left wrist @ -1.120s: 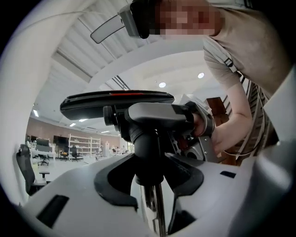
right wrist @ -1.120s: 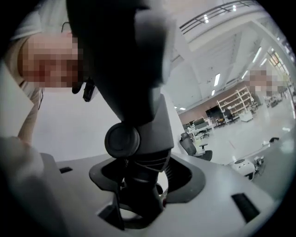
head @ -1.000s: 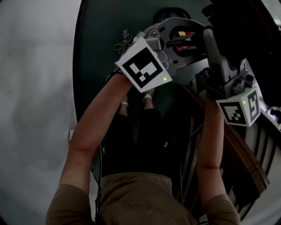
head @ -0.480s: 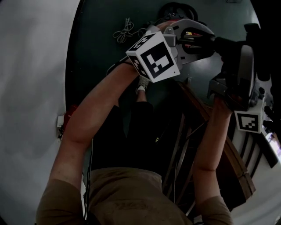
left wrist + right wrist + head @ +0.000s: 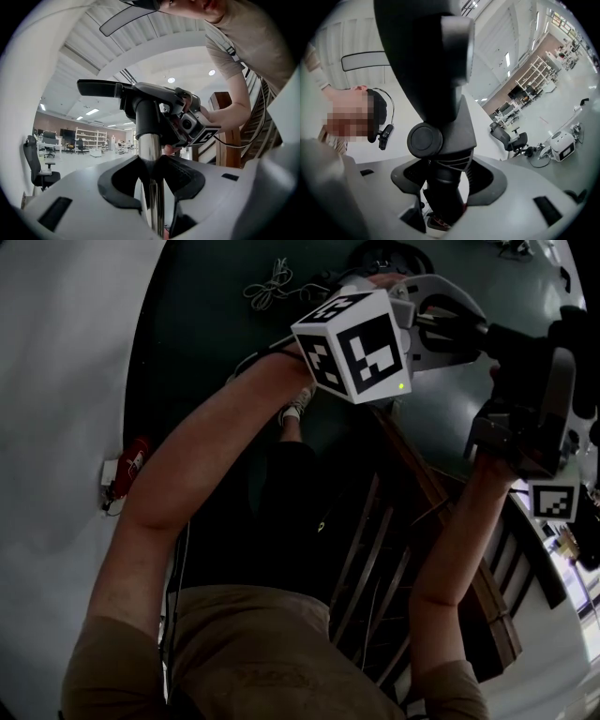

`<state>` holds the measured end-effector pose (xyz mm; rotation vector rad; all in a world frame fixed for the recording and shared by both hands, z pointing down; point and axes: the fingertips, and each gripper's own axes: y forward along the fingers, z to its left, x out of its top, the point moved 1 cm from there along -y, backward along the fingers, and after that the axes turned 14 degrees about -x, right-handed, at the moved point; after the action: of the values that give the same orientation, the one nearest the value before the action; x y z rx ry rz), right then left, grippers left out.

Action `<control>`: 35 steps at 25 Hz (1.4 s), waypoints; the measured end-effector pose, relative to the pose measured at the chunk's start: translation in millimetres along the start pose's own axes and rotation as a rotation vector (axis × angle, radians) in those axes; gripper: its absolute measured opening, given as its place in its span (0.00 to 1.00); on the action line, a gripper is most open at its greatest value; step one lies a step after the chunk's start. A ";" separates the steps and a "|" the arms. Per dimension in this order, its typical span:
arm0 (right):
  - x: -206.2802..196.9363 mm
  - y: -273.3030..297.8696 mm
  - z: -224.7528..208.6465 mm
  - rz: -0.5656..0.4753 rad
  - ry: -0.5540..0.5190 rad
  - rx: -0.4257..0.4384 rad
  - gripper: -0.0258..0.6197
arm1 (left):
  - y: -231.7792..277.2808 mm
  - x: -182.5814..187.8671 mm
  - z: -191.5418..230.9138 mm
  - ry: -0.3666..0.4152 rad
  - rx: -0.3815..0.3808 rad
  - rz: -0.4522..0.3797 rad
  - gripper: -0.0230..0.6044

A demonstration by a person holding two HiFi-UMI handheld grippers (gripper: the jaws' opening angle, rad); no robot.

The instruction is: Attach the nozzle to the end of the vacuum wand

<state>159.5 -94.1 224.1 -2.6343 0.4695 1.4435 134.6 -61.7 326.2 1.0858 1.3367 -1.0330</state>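
1. A wide, bright hall fills the background of both gripper views. It has a white ribbed ceiling with strip lights and open white shelving (image 5: 91, 140) at the far left.
2. In the head view a dark green floor (image 5: 216, 343) lies below. A pale white wall (image 5: 56, 381) runs down the frame's left side.
3. A brown wooden stair railing (image 5: 427, 488) slants across the lower right of the head view.
4. A black office chair (image 5: 40, 161) stands at the left edge of the left gripper view.
5. The right gripper (image 5: 443, 187) is clamped on the neck of the black plastic nozzle (image 5: 426, 61). The nozzle rises large through the upper centre of its view.
6. The left gripper (image 5: 152, 164) has just been closing its jaws. They now pinch the shiny chrome vacuum wand (image 5: 151, 157), which stands upright between them.
7. The nozzle's black collar sits around the wand's upper end, at centre frame in the left gripper view.
8. A grey coiled cord (image 5: 270, 282) lies on the floor at the top of the head view.
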 end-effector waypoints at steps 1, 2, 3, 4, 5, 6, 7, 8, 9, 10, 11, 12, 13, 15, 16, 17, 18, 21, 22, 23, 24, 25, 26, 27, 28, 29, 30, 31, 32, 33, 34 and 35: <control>0.7 -0.9 0.4 -0.015 -0.001 -0.003 0.40 | 0.2 0.8 0.2 -0.002 -0.003 0.003 0.29; 1.3 -1.6 0.8 -0.030 -0.002 -0.007 0.40 | 0.4 1.5 0.6 -0.004 -0.004 0.007 0.29; 1.8 -1.8 1.4 -0.039 -0.005 -0.013 0.40 | 0.7 2.0 1.3 -0.004 -0.005 0.015 0.29; 2.1 -1.3 2.0 -0.042 -0.012 -0.022 0.40 | 0.6 2.4 2.4 -0.003 -0.004 0.026 0.29; 2.5 -0.6 2.5 -0.038 -0.023 -0.032 0.40 | 0.5 2.7 3.7 -0.003 -0.002 0.040 0.29; 2.7 0.0 2.8 -0.029 -0.034 -0.042 0.40 | 0.5 3.0 4.7 -0.004 0.001 0.054 0.29; 2.5 0.2 2.8 -0.018 -0.038 -0.051 0.40 | 0.7 3.1 5.1 -0.008 0.002 0.067 0.29; 2.0 0.5 2.3 -0.007 -0.032 -0.058 0.40 | 1.1 2.8 5.0 -0.010 0.000 0.078 0.29; 1.1 1.2 0.9 0.005 -0.016 -0.065 0.40 | 1.5 2.2 4.8 -0.011 -0.004 0.085 0.29; -0.3 2.5 -1.1 0.020 0.006 -0.072 0.40 | 1.8 1.2 4.2 -0.011 -0.011 0.090 0.29; -2.0 4.2 -3.3 0.038 0.026 -0.081 0.40 | 2.2 -0.2 2.8 -0.011 -0.017 0.092 0.29; -3.7 6.2 -5.3 0.056 0.043 -0.089 0.40 | 2.9 -1.5 1.2 -0.012 -0.022 0.094 0.29; -4.8 7.9 -6.8 0.064 0.053 -0.094 0.40 | 3.4 -2.6 0.0 -0.015 -0.024 0.096 0.29; -3.9 6.5 -6.1 0.033 0.037 -0.096 0.40 | 2.9 -2.8 1.1 -0.027 -0.018 0.095 0.29; -2.0 3.1 -3.1 0.003 0.009 -0.093 0.40 | 2.1 -1.6 4.0 -0.038 -0.012 0.092 0.29; 0.5 -0.5 1.0 -0.025 -0.019 -0.089 0.40 | 1.6 0.3 9.2 -0.049 -0.003 0.090 0.29; 3.2 -2.5 4.6 -0.045 -0.032 -0.082 0.38 | 1.4 2.8 16.4 -0.055 0.004 0.091 0.28; 7.2 1.2 6.8 -0.047 -0.021 -0.071 0.34 | 2.5 7.1 31.5 -0.038 -0.012 0.119 0.29; 5.2 3.4 5.7 -0.022 -0.014 -0.069 0.34 | 1.9 5.5 30.5 -0.032 -0.021 0.128 0.29; 1.4 5.5 4.3 0.014 -0.001 -0.066 0.34 | 0.6 2.4 27.3 -0.027 -0.029 0.136 0.29; -3.0 7.4 2.6 0.056 0.019 -0.063 0.34 | -0.8 -1.1 22.9 -0.023 -0.036 0.142 0.29; -7.0 9.2 0.6 0.097 0.049 -0.056 0.34 | -1.7 -4.0 18.1 -0.017 -0.047 0.146 0.29; -9.7 10.5 -1.7 0.131 0.086 -0.046 0.34 | -1.5 -5.7 13.4 -0.010 -0.060 0.148 0.29; -11.2 11.2 -4.2 0.156 0.125 -0.035 0.34 | -0.4 -6.3 9.5 -0.005 -0.071 0.149 0.29; -11.7 11.4 -6.7 0.173 0.157 -0.024 0.34 | 1.1 -6.3 6.8 -0.003 -0.078 0.149 0.29; -11.5 10.9 -8.7 0.179 0.173 -0.017 0.34 | 2.7 -6.2 5.5 -0.004 -0.080 0.149 0.29; -11.2 9.9 -9.7 0.180 0.174 -0.012 0.34 | 4.0 -6.1 5.0 -0.006 -0.080 0.148 0.29; -11.1 8.5 -10.1 0.180 0.169 -0.004 0.34 | 5.1 -6.1 4.5 -0.009 -0.083 0.148 0.29; -11.2 6.9 -10.2 0.184 0.167 0.010 0.34 | 6.1 -6.1 3.4 -0.011 -0.088 0.149 0.29; -11.4 5.6 -10.1 0.190 0.167 0.033 0.34 | 7.1 -6.2 2.1 -0.012 -0.095 0.151 0.29; -11.6 4.5 -9.6 0.195 0.165 0.064 0.34 | 8.0 -6.3 0.9 -0.014 -0.100 0.153 0.29; -11.8 3.4 -8.7 0.197 0.156 0.100 0.34 | 8.8 -6.7 0.2 -0.016 -0.102 0.154 0.29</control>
<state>159.4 -96.8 238.9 -2.6948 0.8153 1.2285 143.4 -60.3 332.9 1.0833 1.2589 -0.8494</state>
